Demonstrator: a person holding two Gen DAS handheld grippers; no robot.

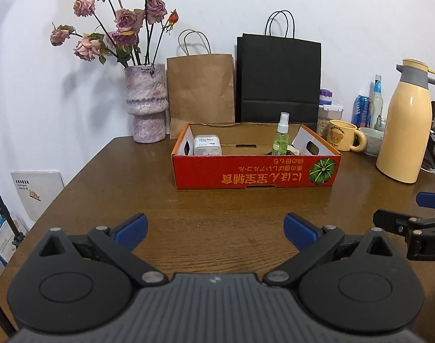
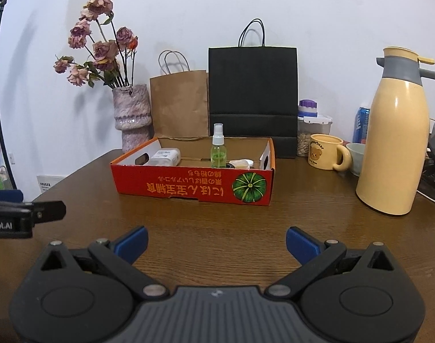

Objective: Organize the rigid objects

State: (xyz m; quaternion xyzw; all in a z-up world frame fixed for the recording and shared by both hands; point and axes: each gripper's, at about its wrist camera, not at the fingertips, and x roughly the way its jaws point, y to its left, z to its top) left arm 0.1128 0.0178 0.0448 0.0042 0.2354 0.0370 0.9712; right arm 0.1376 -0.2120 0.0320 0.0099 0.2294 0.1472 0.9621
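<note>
Nearest the cameras, both grippers hung above the bare wooden table with jaws spread wide and nothing between them: the left gripper on its own view, the right gripper on its own. Each showed at the edge of the other's view, where the partial lettering "obot.AI" and "DA" could be read on the black bodies.

Farther on, well apart from both, stood the shallow red cardboard box. Its front wall carried yellow Japanese writing printed upside down, too distorted to read with confidence, beside a green pumpkin picture. Inside, a white charger-like block stood at the left end with small grey print too fine to read; it looked hard, light and flat-sided, so a pinch across its faces should hold. The green spray bottle stood upright toward the right, probably light, smooth plastic, slippery and top-heavy; taking it by the body below the cap seemed safest. A low pale tub sat just beside it, mostly hidden.

Beyond the box, to the right, were a yellow mug marked "Butterbear", then a cream thermos jug. At the back stood a brown paper bag, a black paper bag and a vase of dried roses.
</note>
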